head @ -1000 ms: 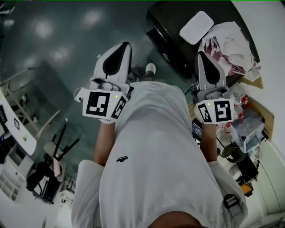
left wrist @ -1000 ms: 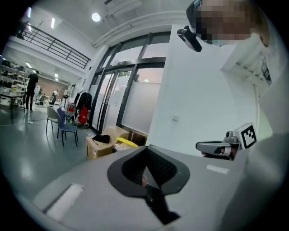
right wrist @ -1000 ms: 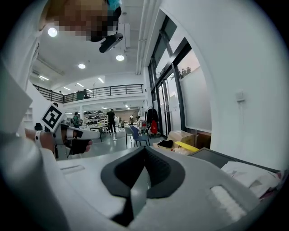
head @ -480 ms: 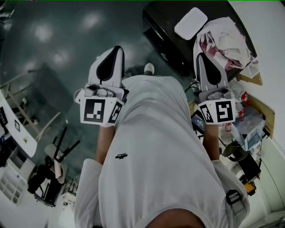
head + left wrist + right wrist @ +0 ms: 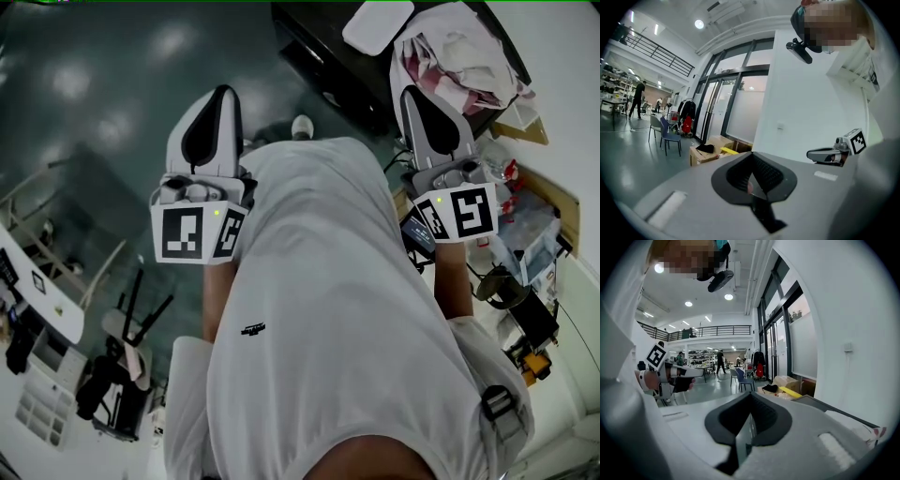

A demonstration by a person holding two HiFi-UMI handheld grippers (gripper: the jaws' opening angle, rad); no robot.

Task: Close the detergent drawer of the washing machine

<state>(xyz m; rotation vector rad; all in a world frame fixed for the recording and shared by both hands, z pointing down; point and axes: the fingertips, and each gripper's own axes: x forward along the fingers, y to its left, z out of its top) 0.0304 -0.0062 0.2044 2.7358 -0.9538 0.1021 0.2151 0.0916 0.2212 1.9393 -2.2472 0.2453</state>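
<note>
I hold both grippers close against a white-shirted torso (image 5: 319, 309), pointing away from it. My left gripper (image 5: 216, 103) and right gripper (image 5: 419, 101) each show dark pads pressed together with nothing between them. The left gripper view shows its own shut jaws (image 5: 752, 180), and the right gripper (image 5: 832, 153) off to the side. The right gripper view shows its own shut jaws (image 5: 746, 427) and the left gripper (image 5: 670, 373). A black box-like unit (image 5: 314, 56) stands on the floor ahead; I cannot tell whether it is the washing machine. No detergent drawer can be made out.
A white pad (image 5: 377, 23) and a heap of crumpled cloth (image 5: 455, 56) lie on the black unit. Cluttered shelves (image 5: 525, 272) line the right side; a white desk (image 5: 37, 291) and a stand (image 5: 131, 319) are at left. Chairs (image 5: 743, 379) and cardboard boxes (image 5: 710, 152) stand farther off.
The black unit has slid toward the top edge of the head view. Both grippers sit slightly higher in the frame, the left one further left. Both stay shut.
</note>
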